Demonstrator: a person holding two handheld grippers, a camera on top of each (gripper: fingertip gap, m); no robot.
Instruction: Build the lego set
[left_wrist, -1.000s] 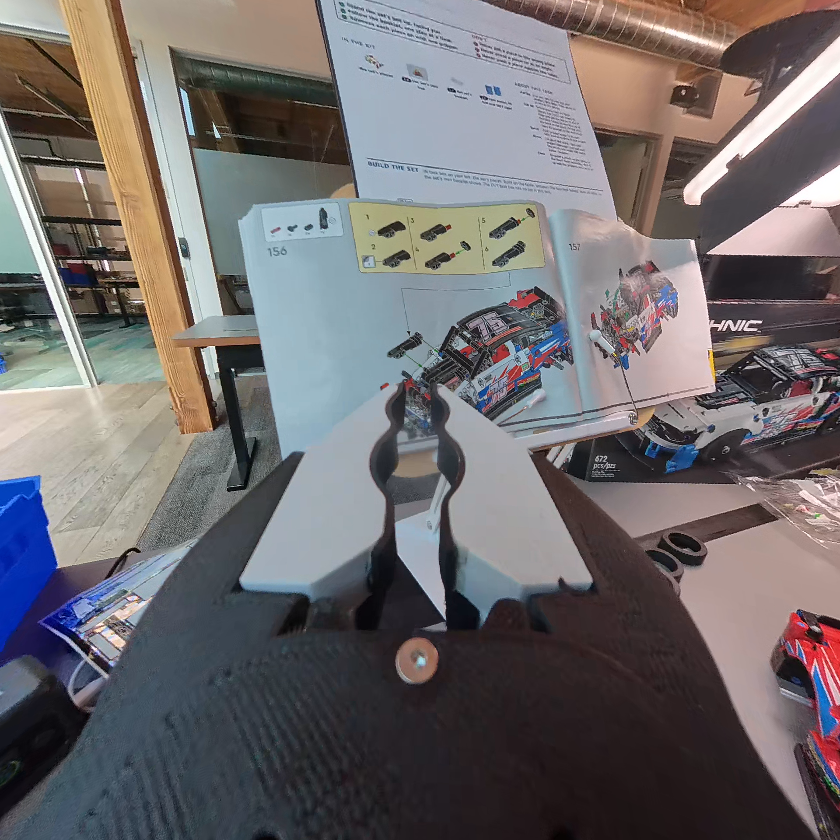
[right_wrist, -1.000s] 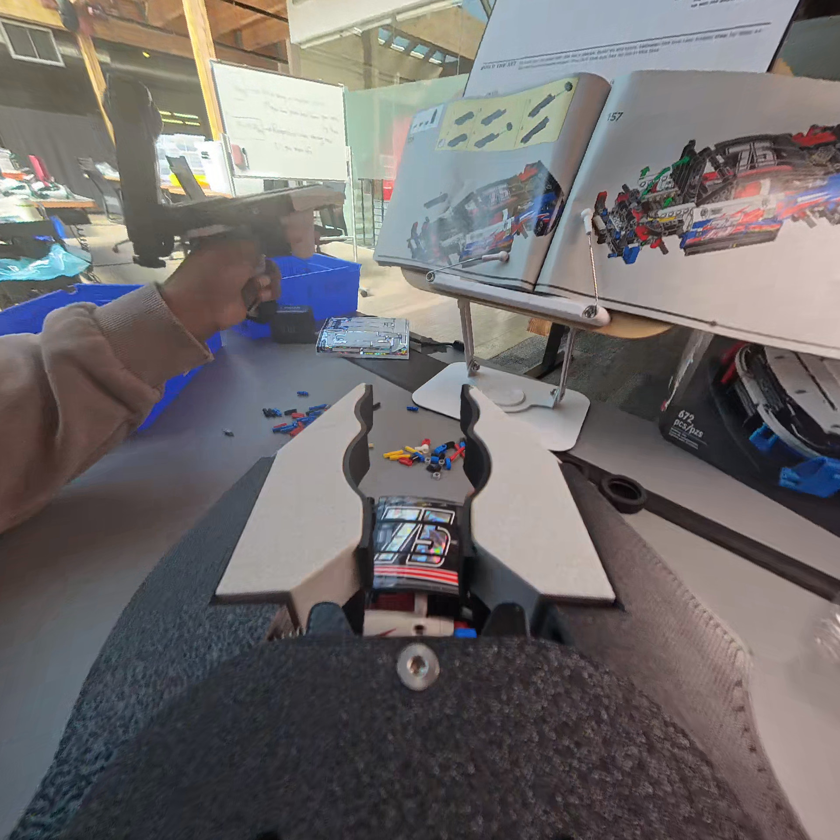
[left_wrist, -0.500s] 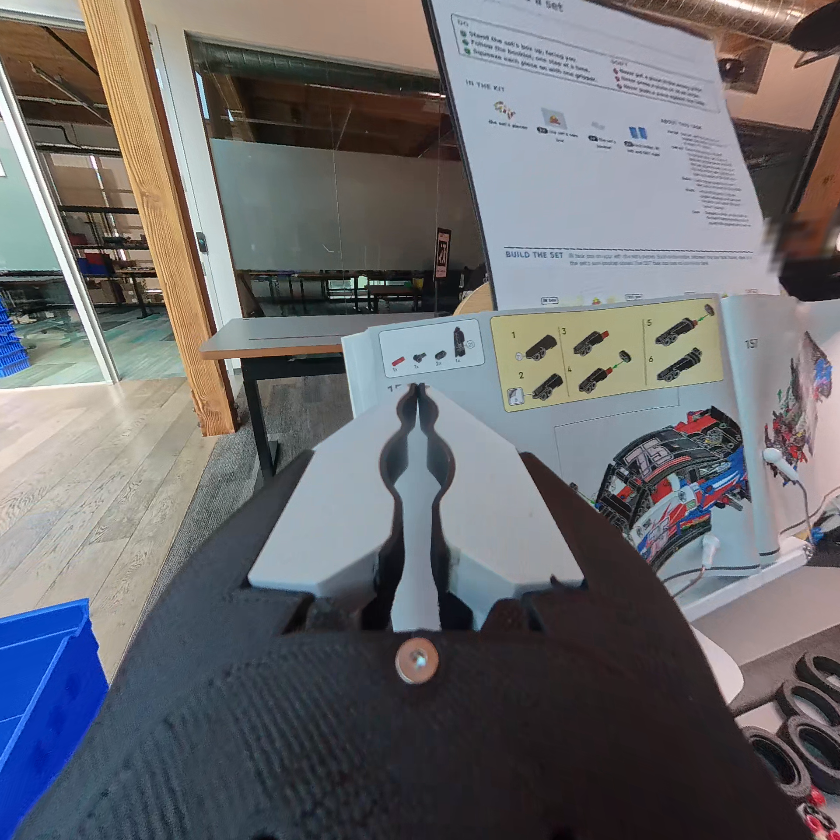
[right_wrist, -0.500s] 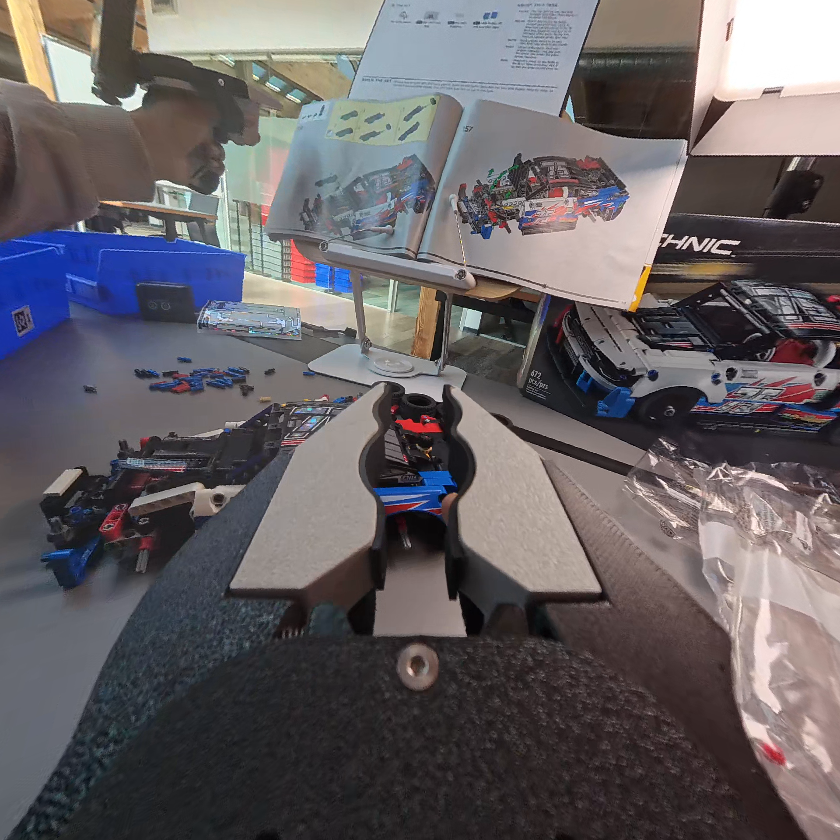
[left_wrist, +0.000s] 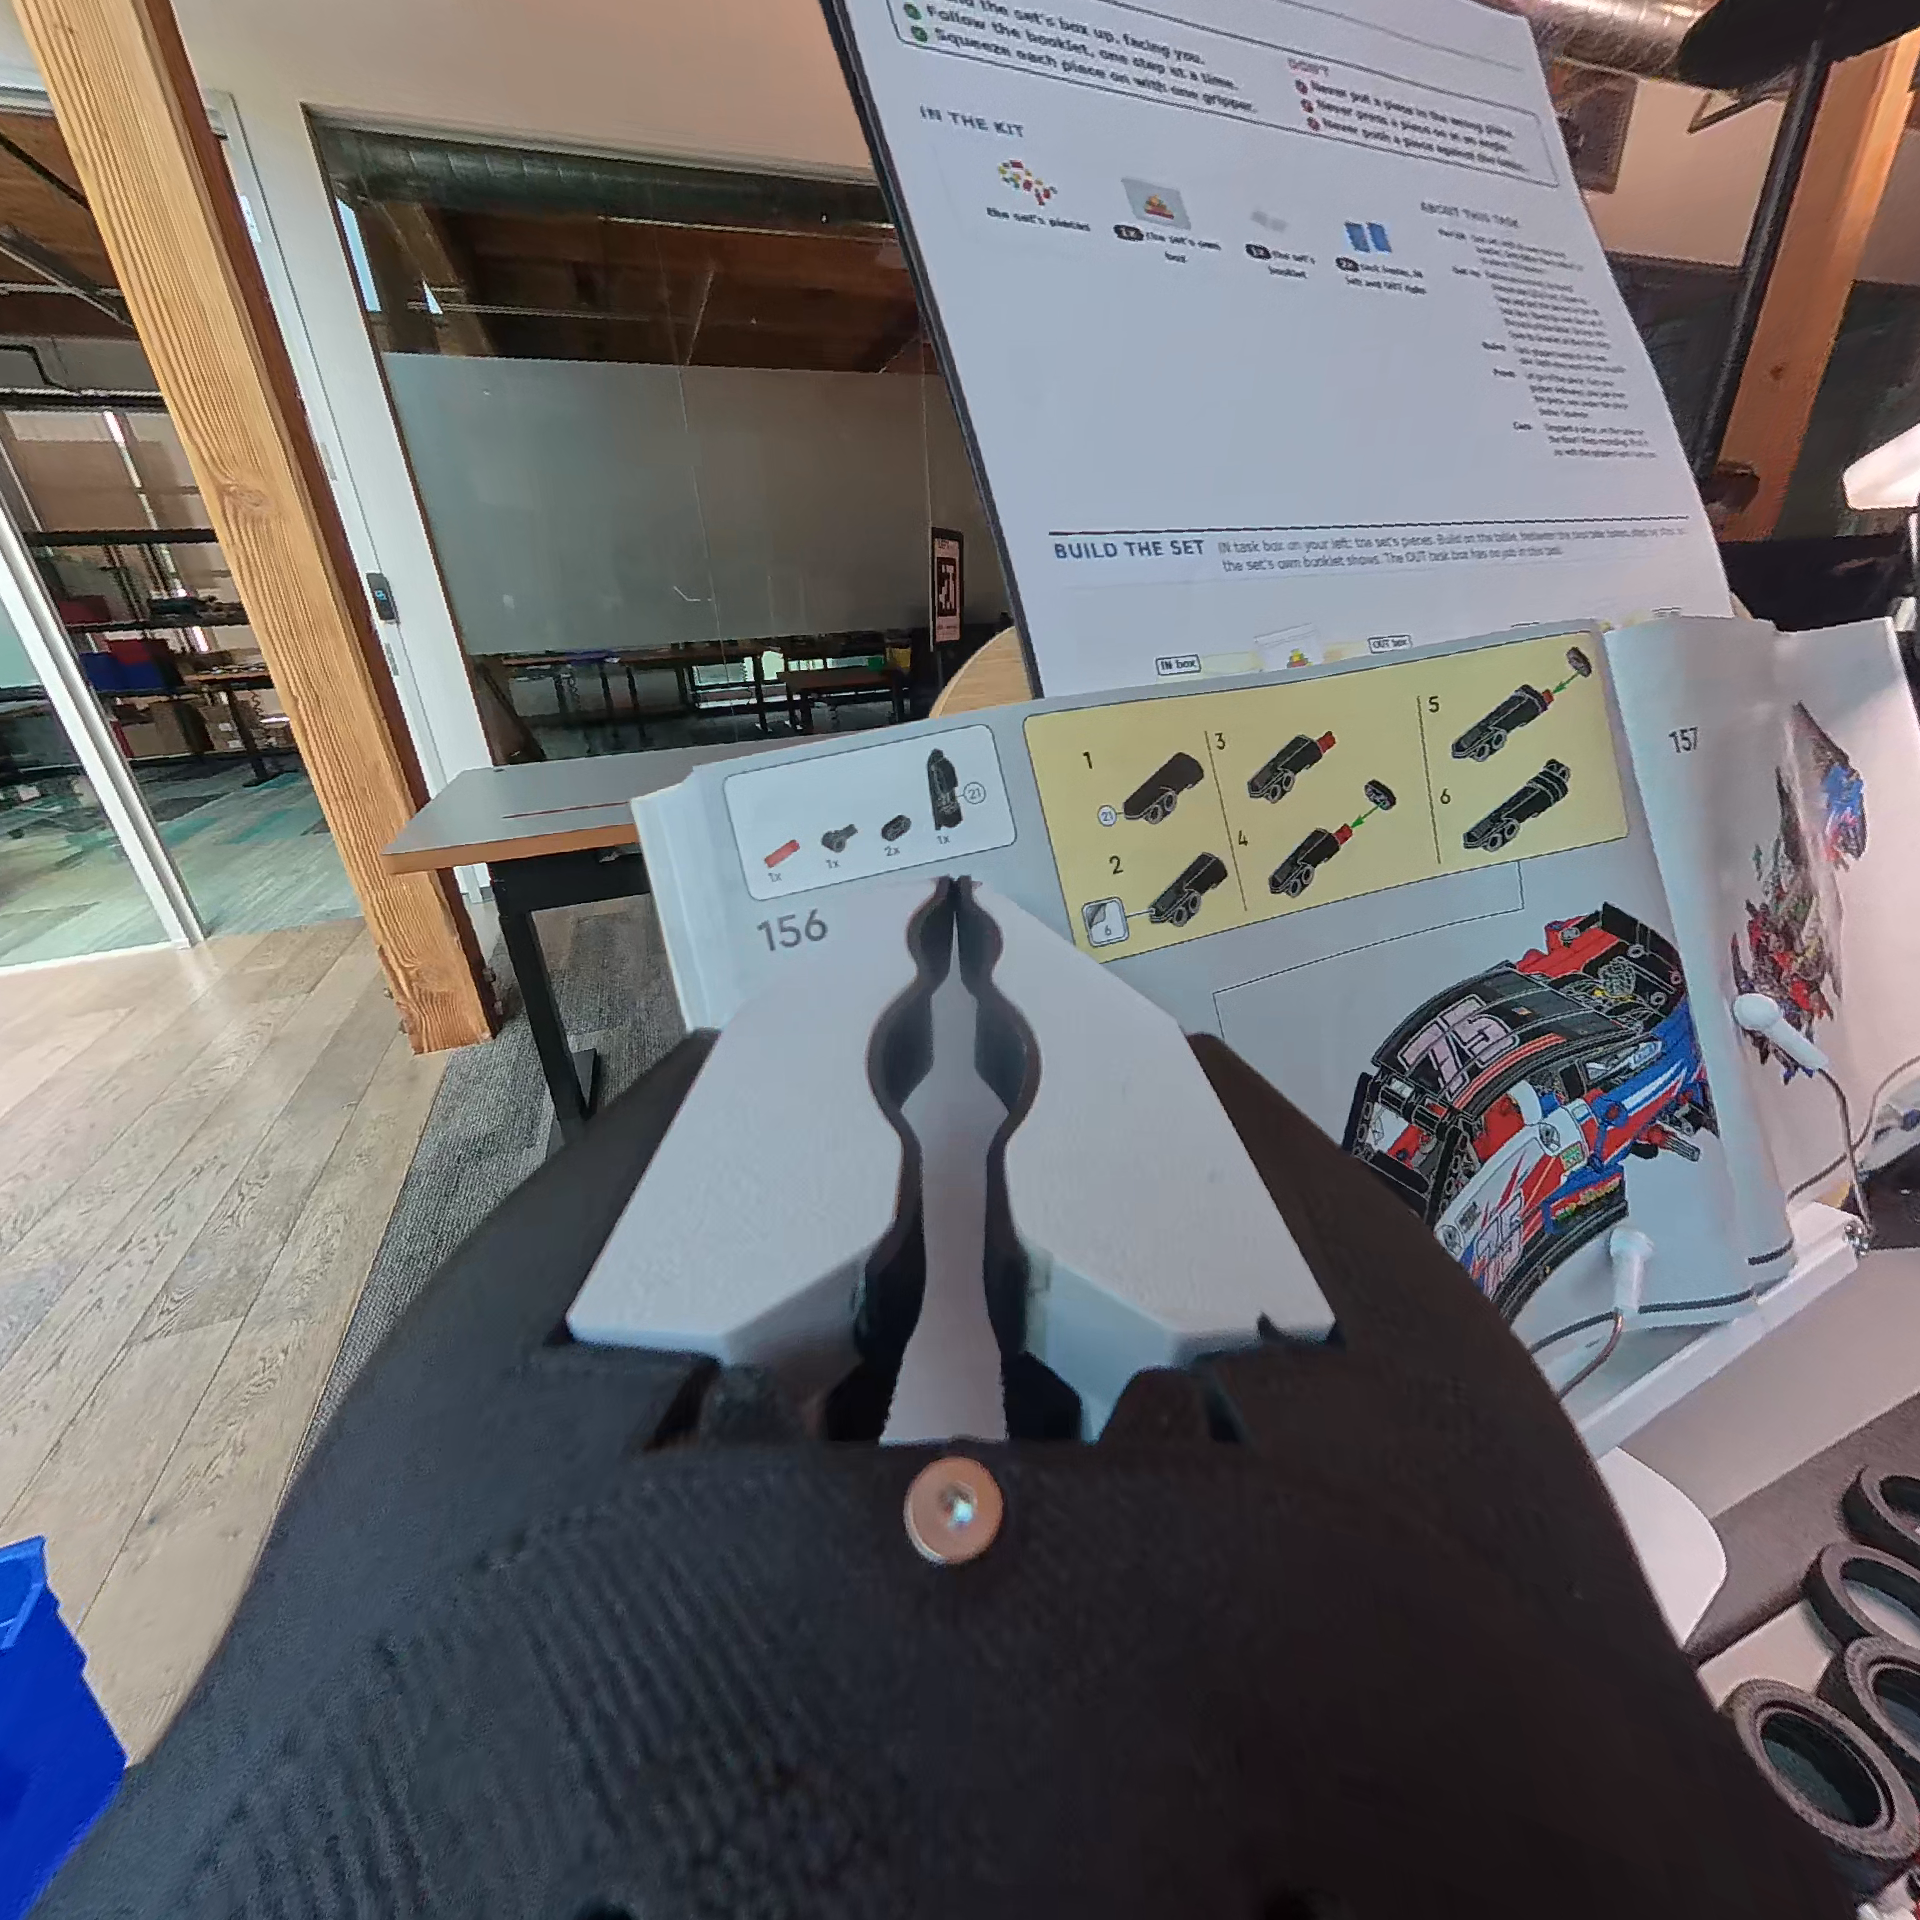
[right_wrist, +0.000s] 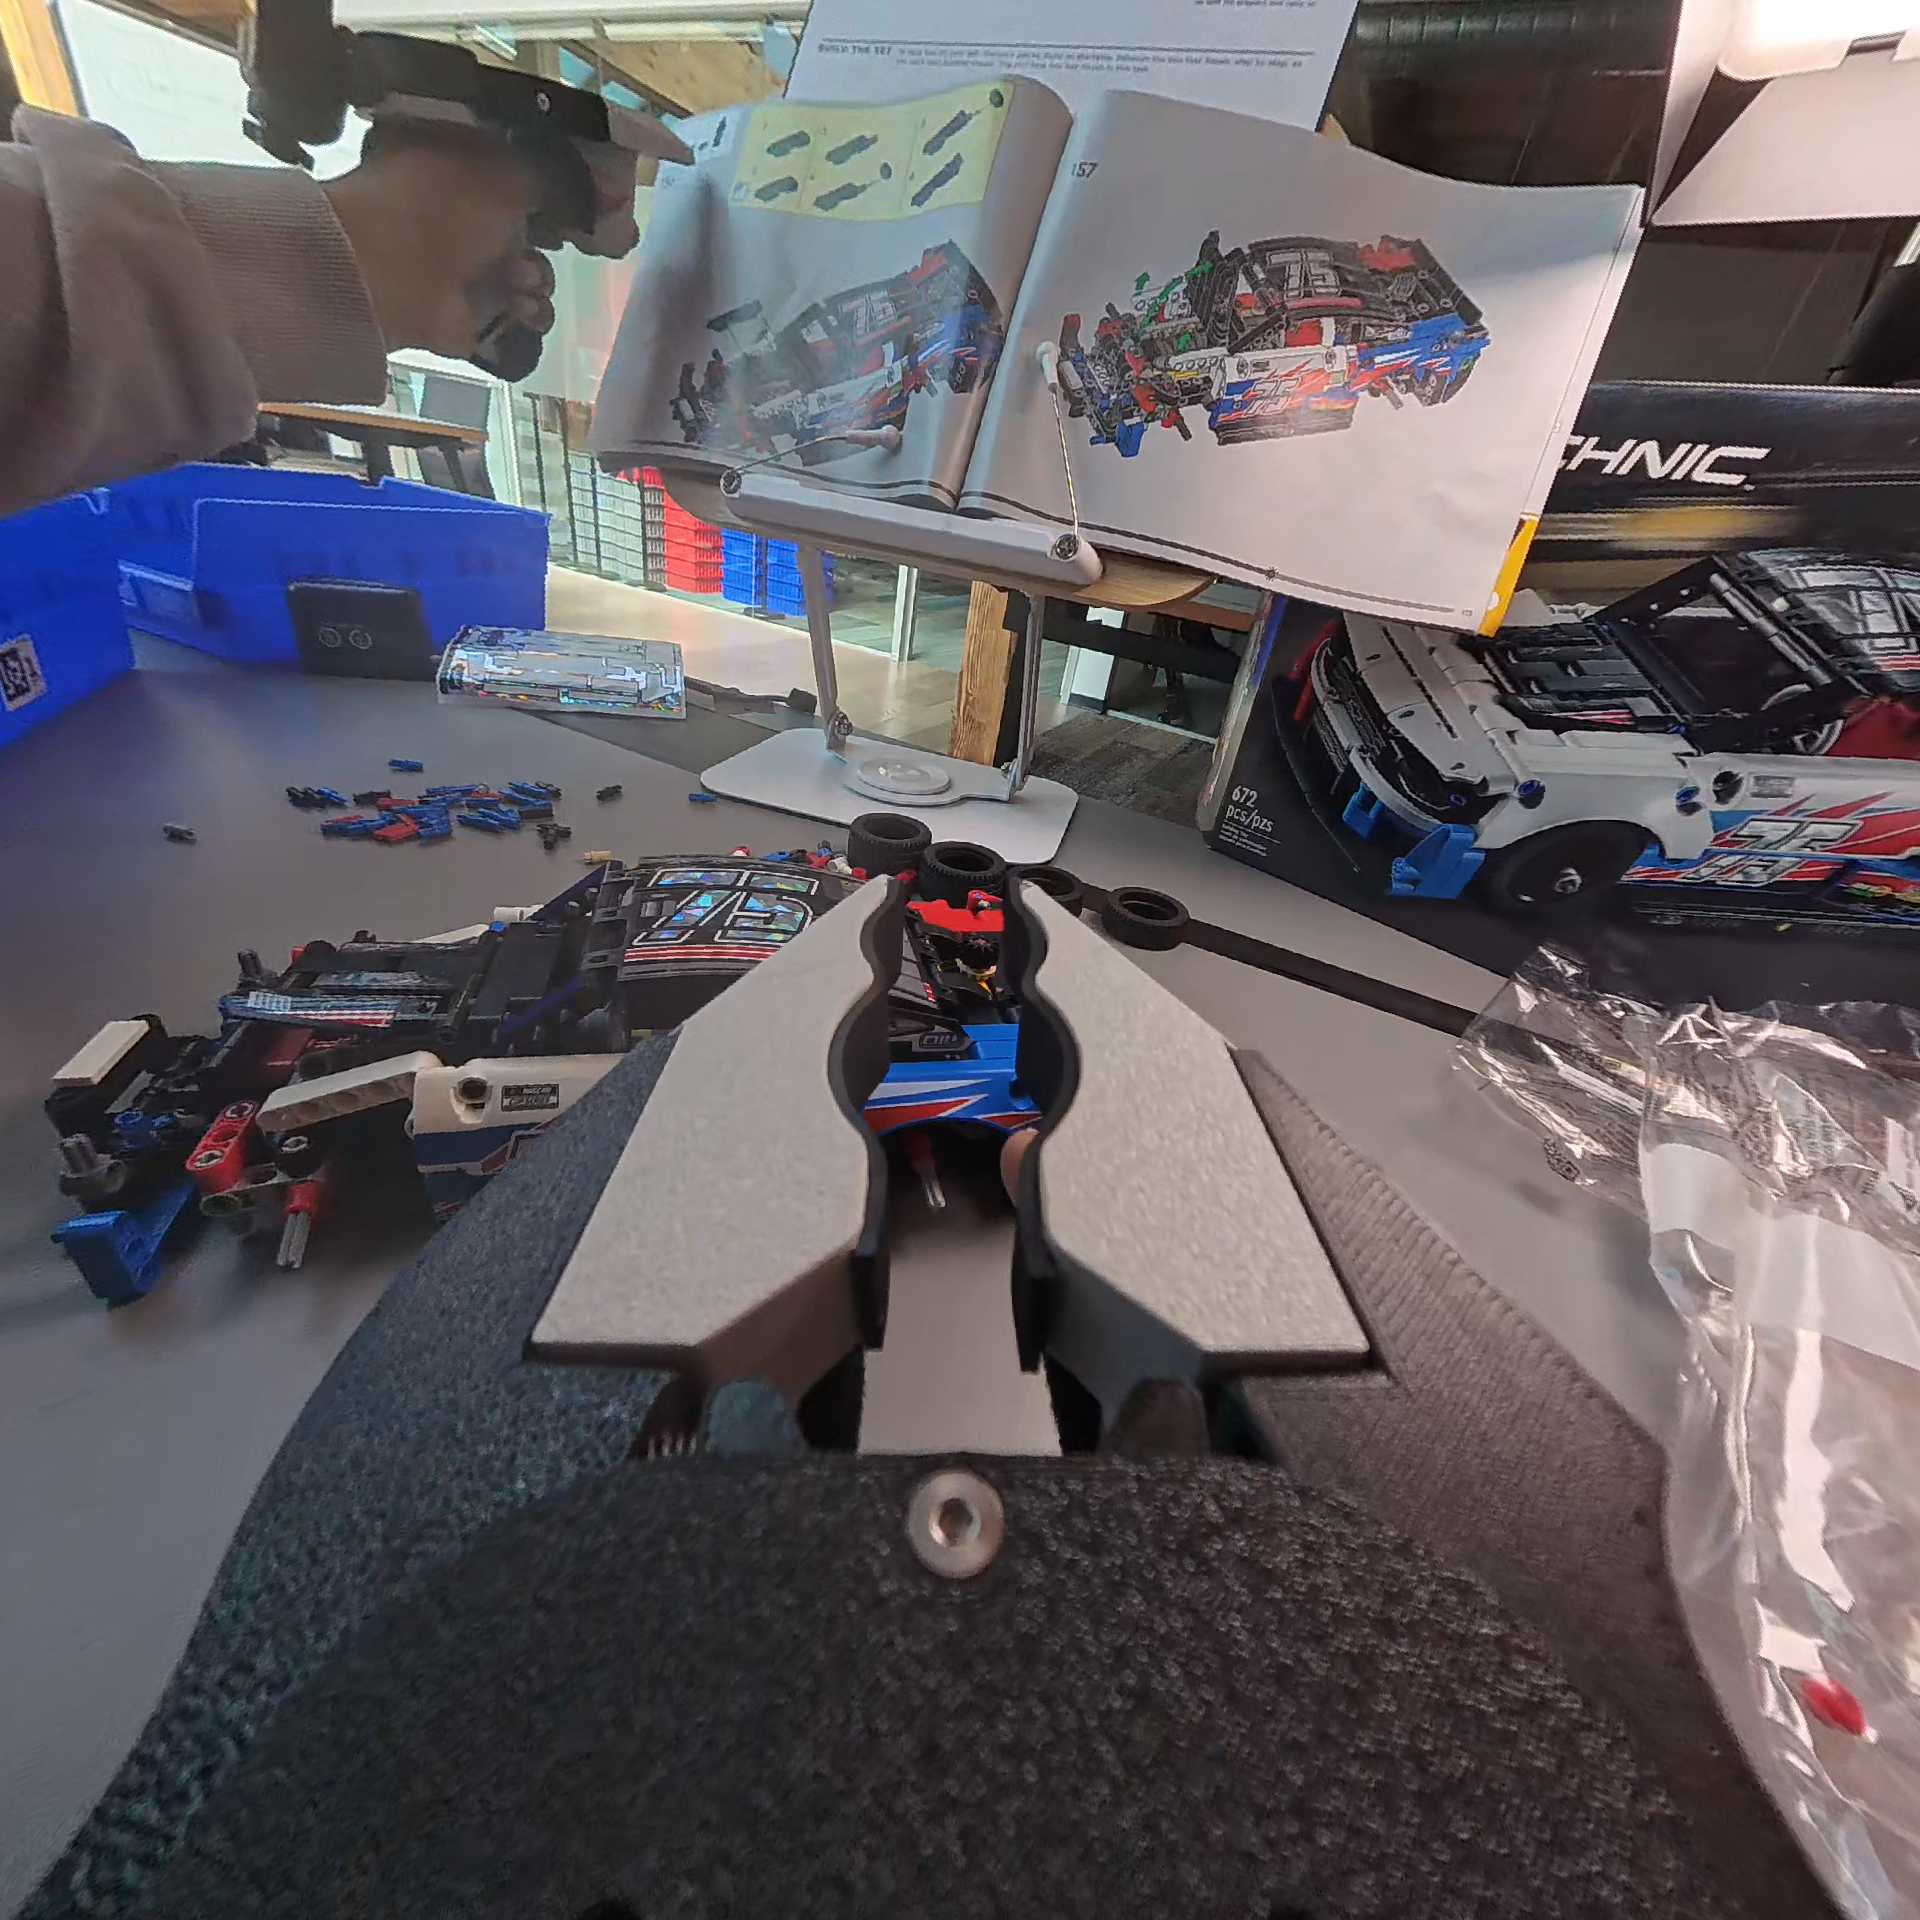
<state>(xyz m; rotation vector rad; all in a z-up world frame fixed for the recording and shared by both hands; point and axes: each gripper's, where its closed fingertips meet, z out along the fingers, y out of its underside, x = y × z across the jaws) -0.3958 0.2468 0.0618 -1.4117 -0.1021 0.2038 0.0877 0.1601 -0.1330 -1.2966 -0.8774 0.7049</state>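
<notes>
A part-built black, blue, red and white lego car (right_wrist: 468, 987) lies on the grey table (right_wrist: 208, 1403). My right gripper (right_wrist: 954, 894) is low at the car's rear end, jaws narrowed around its blue and red rear section. My left gripper (left_wrist: 954, 888) is shut and empty, held up in the air in front of the left page of the open instruction booklet (left_wrist: 1299, 997). In the right wrist view, the left gripper (right_wrist: 665, 145) and the hand holding it (right_wrist: 457, 260) show at the top left, beside the booklet (right_wrist: 1299, 260) on its metal stand (right_wrist: 894, 790).
Black tyres (right_wrist: 961, 862) and small loose pieces (right_wrist: 436, 816) lie beyond the car. The set's box (right_wrist: 1610, 727) stands at the right, clear plastic bags (right_wrist: 1766, 1195) in front of it. Blue bins (right_wrist: 260, 540) and a sticker sheet (right_wrist: 566, 675) are at the left. A printed sheet (left_wrist: 1247, 343) stands behind the booklet. The gap from one gripper's tips to the other's is roughly 55 cm.
My left gripper has closed its small gap and risen in front of the booklet's left page. My right gripper moved from above the car's roof to its rear end and narrowed its jaws.
</notes>
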